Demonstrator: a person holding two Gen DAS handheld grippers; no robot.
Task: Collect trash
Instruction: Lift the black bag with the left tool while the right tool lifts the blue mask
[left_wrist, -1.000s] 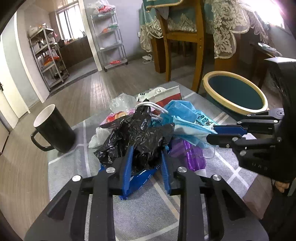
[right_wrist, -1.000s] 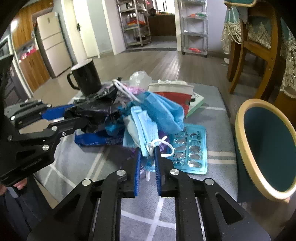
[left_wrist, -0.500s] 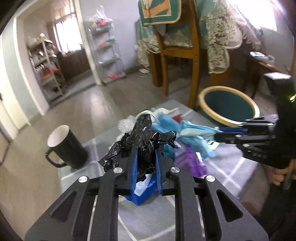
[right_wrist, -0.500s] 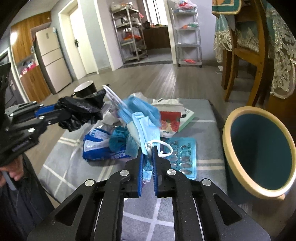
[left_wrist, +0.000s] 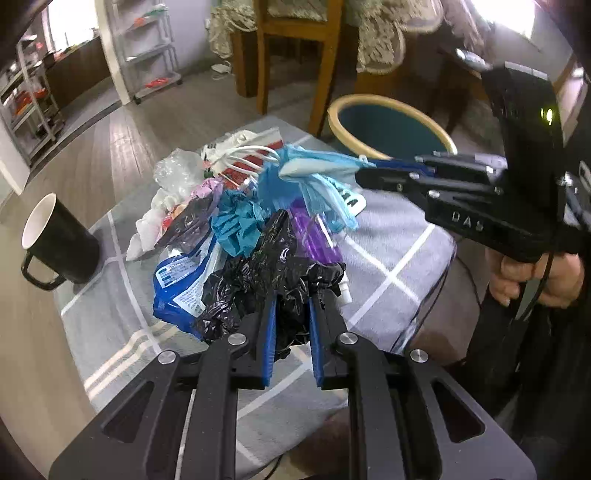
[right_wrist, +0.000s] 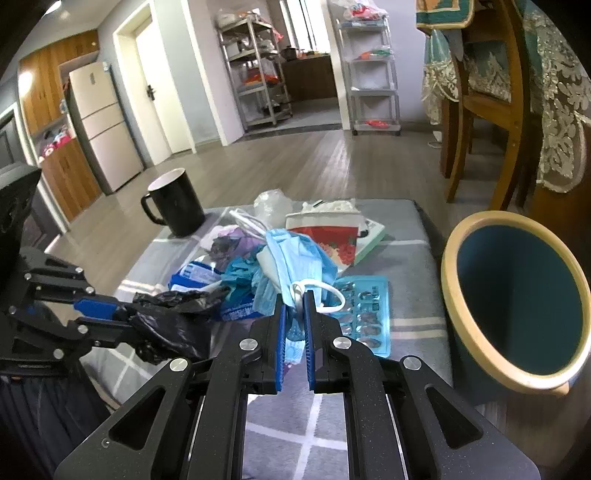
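Left gripper (left_wrist: 291, 295) pinches a crumpled black plastic bag (left_wrist: 273, 273) between its blue pads; its jaws have just been closing on the bag, which bulges out ahead of and to both sides of the fingertips. In the right wrist view the same bag (right_wrist: 170, 317) hangs at the tip of the left gripper (right_wrist: 122, 314), off to the left of the right gripper and clear of the pile.

Right gripper (right_wrist: 294, 299) is pressed together on a light blue face mask (right_wrist: 295, 258); a white ear loop (right_wrist: 321, 291) curls out just right of its tip. The mask rises from the gripper toward the pile beyond.

The trash pile (left_wrist: 236, 206) lies just ahead of the left gripper on a grey counter with white grid lines (left_wrist: 388, 258): a teal crumpled wrapper (left_wrist: 236, 225), a blue and white packet (left_wrist: 177, 280) to the left front, a purple item (left_wrist: 317, 240), clear plastic (left_wrist: 177, 170) farther off.

Ahead and right of the right gripper: a teal blister pack (right_wrist: 365, 314) flat on the counter, and beyond it a red and white packet (right_wrist: 328, 236).

A teal bin with tan rim (right_wrist: 517, 302) stands to the right of the right gripper, beside the counter edge. A black mug (right_wrist: 177, 203) stands far left ahead, at the counter's corner.

A hand (left_wrist: 535, 273) grips the right gripper's handle.
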